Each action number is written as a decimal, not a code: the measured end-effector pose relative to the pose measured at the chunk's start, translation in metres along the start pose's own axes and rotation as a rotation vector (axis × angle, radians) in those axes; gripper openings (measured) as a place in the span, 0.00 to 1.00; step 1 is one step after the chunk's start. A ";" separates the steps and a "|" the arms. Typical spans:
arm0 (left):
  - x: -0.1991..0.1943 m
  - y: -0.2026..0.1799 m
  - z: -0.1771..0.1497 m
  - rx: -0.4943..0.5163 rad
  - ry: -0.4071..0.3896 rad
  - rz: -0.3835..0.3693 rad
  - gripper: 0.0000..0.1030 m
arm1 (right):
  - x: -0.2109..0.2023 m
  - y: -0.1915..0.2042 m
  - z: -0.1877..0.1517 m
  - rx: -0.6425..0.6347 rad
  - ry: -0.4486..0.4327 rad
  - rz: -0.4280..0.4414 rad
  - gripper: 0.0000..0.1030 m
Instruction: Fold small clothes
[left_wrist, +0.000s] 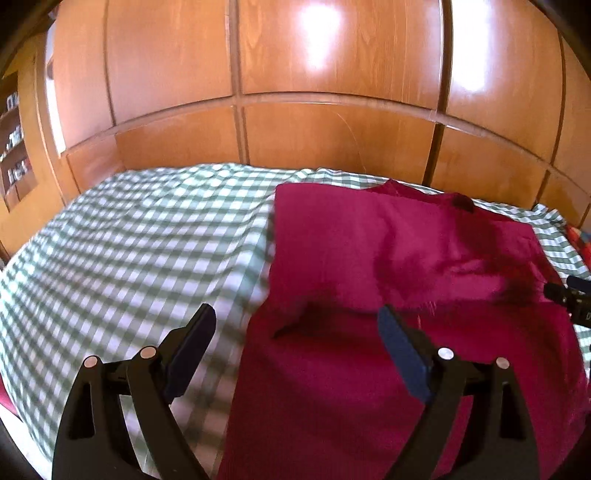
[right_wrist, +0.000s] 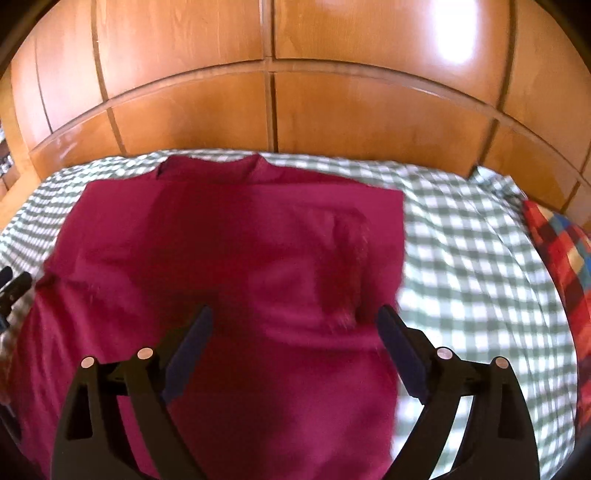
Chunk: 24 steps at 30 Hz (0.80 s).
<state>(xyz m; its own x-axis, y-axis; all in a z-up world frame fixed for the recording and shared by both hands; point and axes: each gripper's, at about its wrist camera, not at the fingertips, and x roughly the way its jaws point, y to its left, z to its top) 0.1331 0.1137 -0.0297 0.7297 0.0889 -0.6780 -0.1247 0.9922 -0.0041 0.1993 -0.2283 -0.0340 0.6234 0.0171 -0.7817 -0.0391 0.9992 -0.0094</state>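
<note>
Shirt (right_wrist: 229, 258) blurred — hem cut off.

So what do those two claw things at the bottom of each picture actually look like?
The left hand-held gripper and the right hand-held gripper look the same: glossy black plastic frames with triangular cut-outs, round silver pins at the joints, and two fingers faced with flat dark-blue pads. No cables or sleeves show.
</note>
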 end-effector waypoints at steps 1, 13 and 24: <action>-0.004 0.002 -0.006 -0.007 0.004 -0.002 0.86 | -0.004 -0.005 -0.008 0.007 0.013 0.008 0.88; -0.043 0.014 -0.052 -0.012 0.027 0.009 0.86 | -0.033 -0.027 -0.068 0.054 0.075 0.044 0.88; -0.049 0.019 -0.080 0.000 0.071 0.014 0.86 | -0.053 -0.034 -0.115 0.076 0.124 0.104 0.89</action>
<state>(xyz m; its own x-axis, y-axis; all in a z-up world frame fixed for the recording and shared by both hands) 0.0411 0.1214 -0.0550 0.6782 0.0966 -0.7285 -0.1350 0.9908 0.0056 0.0780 -0.2676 -0.0635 0.5175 0.1210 -0.8471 -0.0368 0.9922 0.1193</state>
